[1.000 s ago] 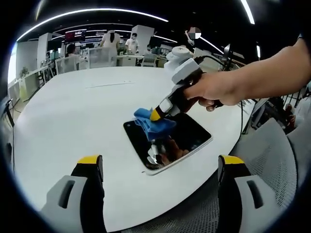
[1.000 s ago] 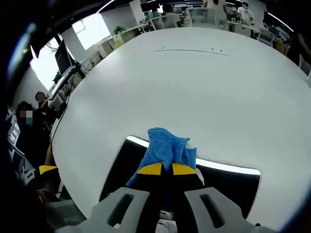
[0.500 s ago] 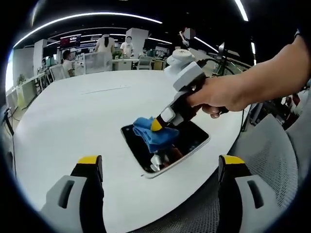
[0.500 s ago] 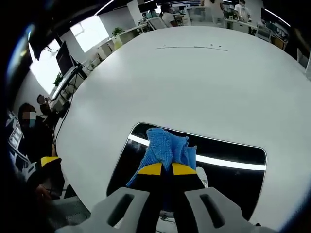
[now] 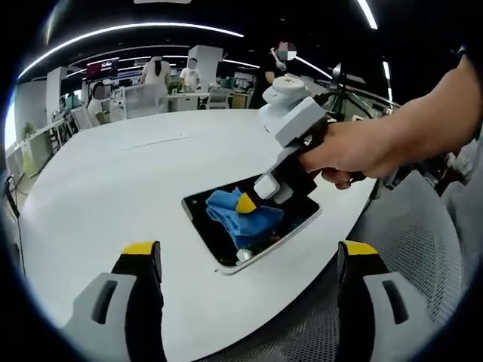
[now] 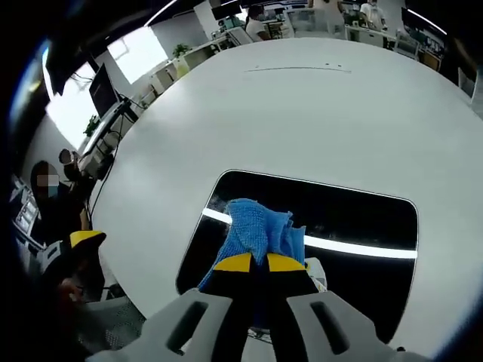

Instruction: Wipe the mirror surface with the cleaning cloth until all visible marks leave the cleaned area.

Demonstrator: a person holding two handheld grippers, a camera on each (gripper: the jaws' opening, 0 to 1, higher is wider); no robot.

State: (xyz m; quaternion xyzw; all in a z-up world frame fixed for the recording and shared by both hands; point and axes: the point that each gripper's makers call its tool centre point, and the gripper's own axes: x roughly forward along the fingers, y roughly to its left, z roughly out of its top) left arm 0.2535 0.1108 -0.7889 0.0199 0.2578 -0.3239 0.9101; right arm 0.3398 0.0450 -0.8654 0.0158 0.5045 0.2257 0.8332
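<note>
While my right gripper holds the blue cleaning cloth tight between its jaws, I am in the middle of the wiping step. The cloth is bunched up and pressed on the mirror, near the edge that is closest to me. The mirror is a dark flat plate that lies on the big white desk, close to the desk's near edge. In the left gripper view I can see the mirror from the side, with the cloth on its middle and a hand holding the right gripper above it. My left gripper hangs over the near edge of the desk with its jaws wide apart and nothing in them. I think a lot of the glass is yet to be wiped, mostly the far side and the far corners. I cannot tell from here if any marks are left, because the glass shows bright lines from the ceiling lights. For the next move, I would push the cloth across the glass with a soft, flat press, and I would keep the mirror from sliding toward the edge. Far away there are other desks, chairs and some people, well apart from my work. A grey chair sits just beside the desk on my right. Nothing stands in the cloth's way on the mirror.
</note>
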